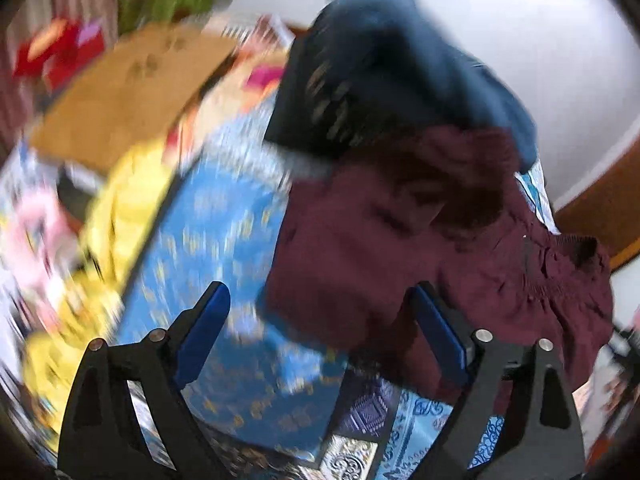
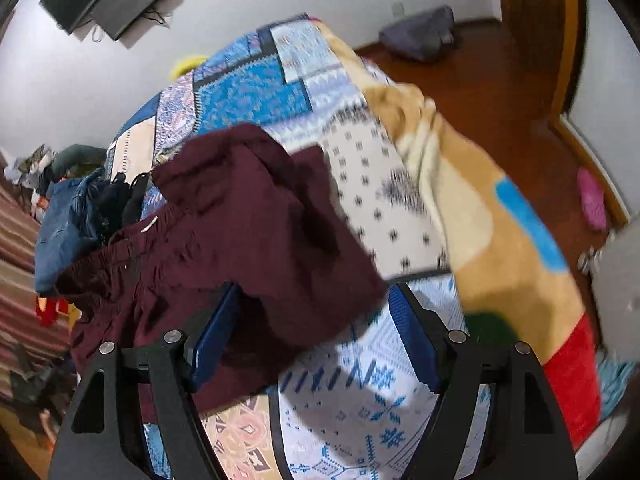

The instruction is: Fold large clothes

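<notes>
A maroon garment (image 1: 400, 240) with a gathered waistband lies crumpled on the blue patchwork bedspread (image 1: 224, 240). My left gripper (image 1: 318, 292) is open above the bedspread, and the garment's left edge reaches in between its blue pads without being pinched. In the right wrist view the same maroon garment (image 2: 248, 220) spreads over the bedspread (image 2: 248, 92). One folded corner of it lies between the spread fingers of my right gripper (image 2: 314, 291), which is open; the cloth covers the tip of the left pad. The left wrist view is blurred.
A heap of dark blue clothes (image 1: 380, 60) sits beyond the garment, seen too at the bed's left side (image 2: 60, 216). Yellow cloth (image 1: 124, 208) and a tan sheet (image 1: 132, 92) lie left. A tan blanket (image 2: 480, 208) hangs off the bed's right edge over wooden floor (image 2: 480, 80).
</notes>
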